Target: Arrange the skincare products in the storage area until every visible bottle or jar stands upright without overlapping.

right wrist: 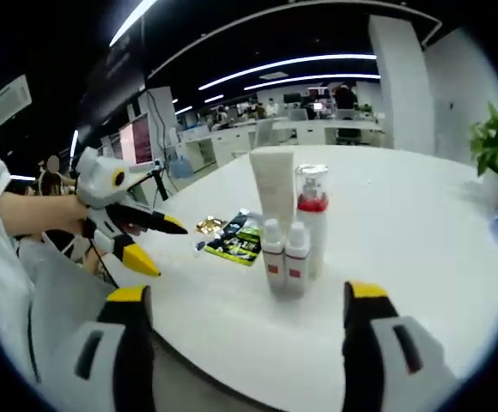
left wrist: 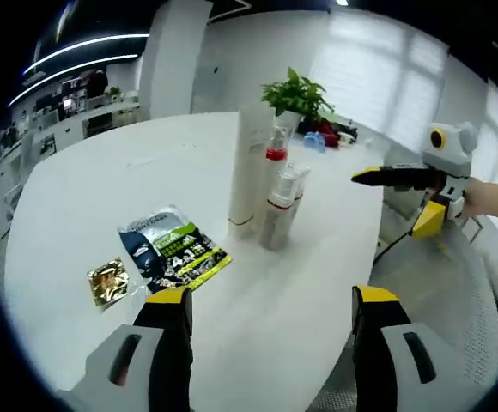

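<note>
Bottles (right wrist: 294,236) upright; monitors (right wrist: 137,137) behind.

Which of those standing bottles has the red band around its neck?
The clear-capped bottle beside the tall white tube; the two small bottles in front have white caps.

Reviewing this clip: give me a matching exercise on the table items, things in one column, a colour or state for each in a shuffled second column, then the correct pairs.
Things:
1. tall tube
2. pump bottle
3. green-and-black sachet
4. gold packet

States:
A. lies flat, largest flat item
B. upright, with a red collar
C. upright, plain white, tallest
D. lies flat, shiny, smallest

Pairs: 1-C, 2-B, 3-A, 4-D
</note>
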The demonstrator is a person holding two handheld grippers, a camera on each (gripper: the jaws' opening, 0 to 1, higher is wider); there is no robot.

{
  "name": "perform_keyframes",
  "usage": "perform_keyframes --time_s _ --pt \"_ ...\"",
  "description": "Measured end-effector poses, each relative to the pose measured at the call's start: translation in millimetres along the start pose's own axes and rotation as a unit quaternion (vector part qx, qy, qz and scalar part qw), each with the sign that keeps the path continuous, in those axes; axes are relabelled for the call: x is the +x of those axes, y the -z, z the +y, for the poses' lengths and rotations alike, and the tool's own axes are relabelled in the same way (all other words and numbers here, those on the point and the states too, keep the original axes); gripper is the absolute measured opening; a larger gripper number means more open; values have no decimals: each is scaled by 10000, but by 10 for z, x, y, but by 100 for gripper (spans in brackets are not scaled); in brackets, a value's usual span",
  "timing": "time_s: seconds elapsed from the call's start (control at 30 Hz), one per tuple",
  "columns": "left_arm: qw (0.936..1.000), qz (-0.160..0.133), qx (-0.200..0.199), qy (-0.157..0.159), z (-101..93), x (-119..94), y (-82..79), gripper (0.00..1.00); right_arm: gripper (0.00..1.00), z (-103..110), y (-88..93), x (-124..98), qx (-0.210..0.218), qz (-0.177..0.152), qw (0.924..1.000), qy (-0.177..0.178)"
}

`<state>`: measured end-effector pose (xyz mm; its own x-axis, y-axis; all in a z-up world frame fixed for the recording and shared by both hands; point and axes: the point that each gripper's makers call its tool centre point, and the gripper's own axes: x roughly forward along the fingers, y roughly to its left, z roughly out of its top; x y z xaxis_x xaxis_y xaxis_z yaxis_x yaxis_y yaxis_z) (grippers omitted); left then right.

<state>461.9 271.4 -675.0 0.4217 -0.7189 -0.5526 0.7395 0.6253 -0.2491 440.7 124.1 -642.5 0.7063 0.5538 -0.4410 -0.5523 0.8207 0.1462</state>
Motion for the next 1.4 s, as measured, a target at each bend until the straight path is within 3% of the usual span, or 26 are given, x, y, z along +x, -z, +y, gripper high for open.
perform_keyframes --time_s 0.37,0.7,1.07,1.4 --pt "9978 -186 -496 -408 -25 -300 117 88 95 11 5 -108 40 -66 10000 -1" --pt "9951 -280 -665 -675 -88 -470 226 97 96 71 15 -177 68 -131 9999 -42" --pt "9939 -307 -686 -811 -96 -512 204 97 99 113 32 -185 35 -181 9998 -114" --pt "9932 -167 -690 -924 -35 -380 157 97 99 77 35 -171 19 -253 9996 -76"
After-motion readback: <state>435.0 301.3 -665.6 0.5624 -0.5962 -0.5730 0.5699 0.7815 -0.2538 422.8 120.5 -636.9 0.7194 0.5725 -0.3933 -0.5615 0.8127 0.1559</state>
